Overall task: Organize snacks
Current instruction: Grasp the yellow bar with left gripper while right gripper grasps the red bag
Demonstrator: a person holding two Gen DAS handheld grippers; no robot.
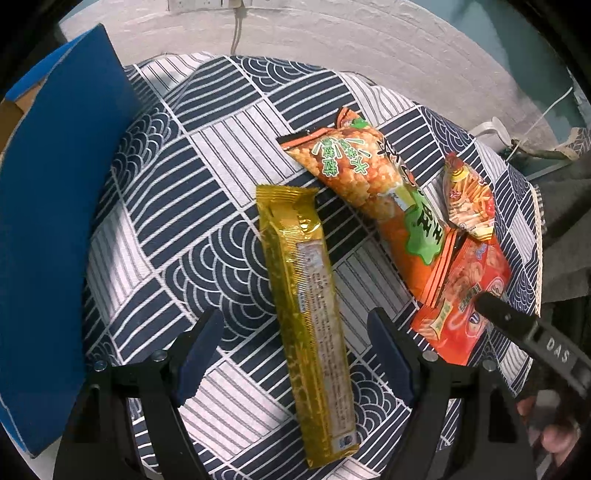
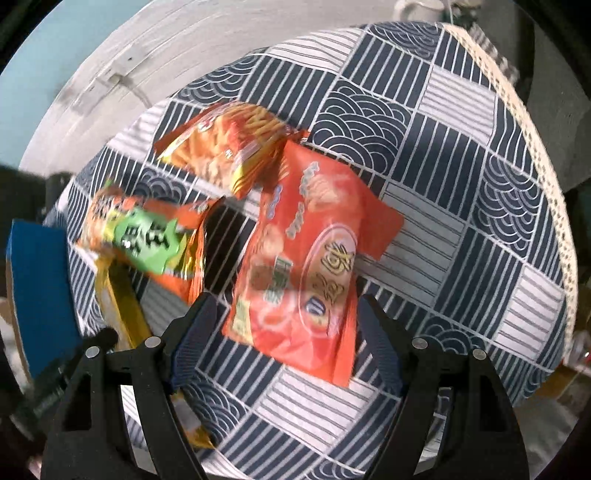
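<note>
Both tools look alike: the left gripper (image 1: 295, 354) and the right gripper (image 2: 286, 332) have black plastic frames with triangular cut-outs, round silver screws at the joints, and ribbed dark-blue pads. White letters "DAS" mark the right gripper's body at four o'clock in the left view.

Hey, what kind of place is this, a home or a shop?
Most likely a home. A patterned tablecloth covers a small table by a plain white wall with a socket and cord, and a few snack packets lie loose on it.

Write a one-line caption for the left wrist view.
Open left gripper hovering over a gold snack pack on the patterned tablecloth.
</note>
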